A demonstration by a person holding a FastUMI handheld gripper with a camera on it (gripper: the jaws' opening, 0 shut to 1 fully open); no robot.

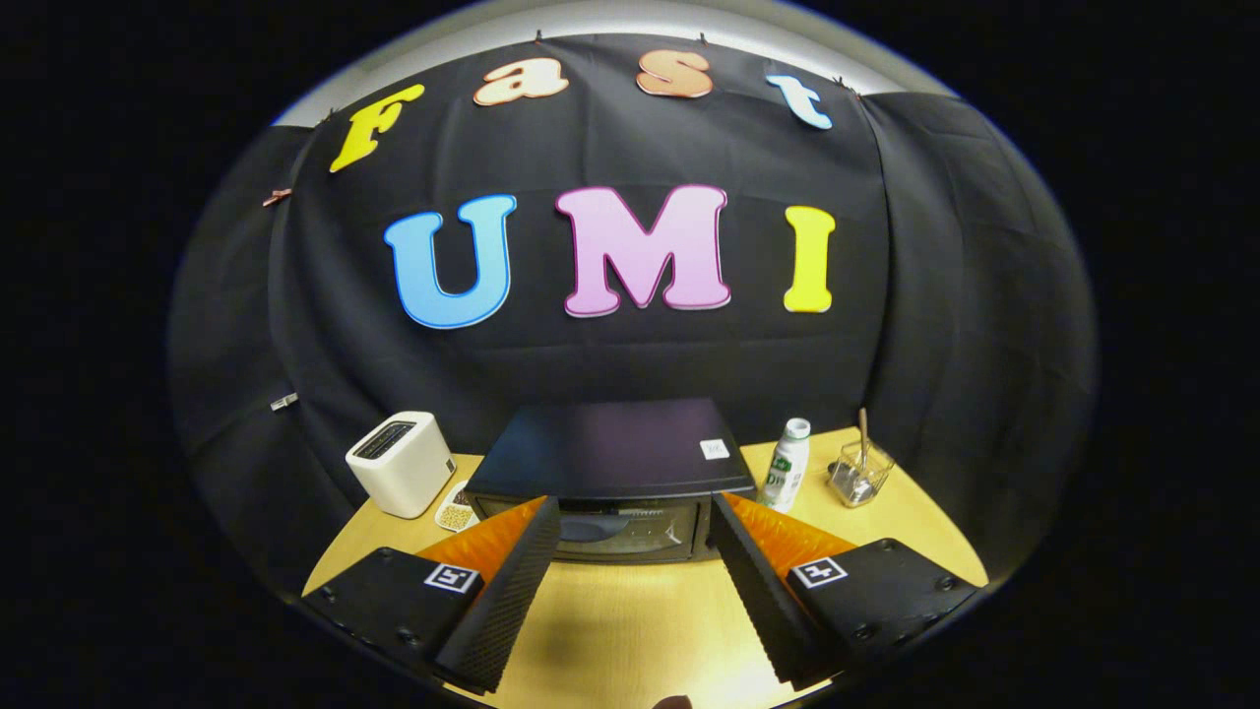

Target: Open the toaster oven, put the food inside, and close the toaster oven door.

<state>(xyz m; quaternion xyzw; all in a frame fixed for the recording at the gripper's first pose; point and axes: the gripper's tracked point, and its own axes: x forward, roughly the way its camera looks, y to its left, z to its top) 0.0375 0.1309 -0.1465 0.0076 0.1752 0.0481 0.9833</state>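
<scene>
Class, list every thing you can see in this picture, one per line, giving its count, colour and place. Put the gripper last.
toaster oven: one, black, on the table just beyond the fingers, door closed
toaster: one, white, left of the toaster oven
small plate: one, white, holding something pale, between toaster and toaster oven
bottle: one, white with green label, right of the toaster oven
clear container: one, with a stick standing in it, right of the bottle
table: one, light wood
gripper: one, fingers open, holding nothing, framing the oven door

Beyond the spread, empty fingers (532, 551) of the gripper (635, 540) — ribbed, matt inner faces — the toaster oven (610, 463) has a smooth satin top and glossy glass door; the table (630, 620) — pale, smooth wood-look.
</scene>
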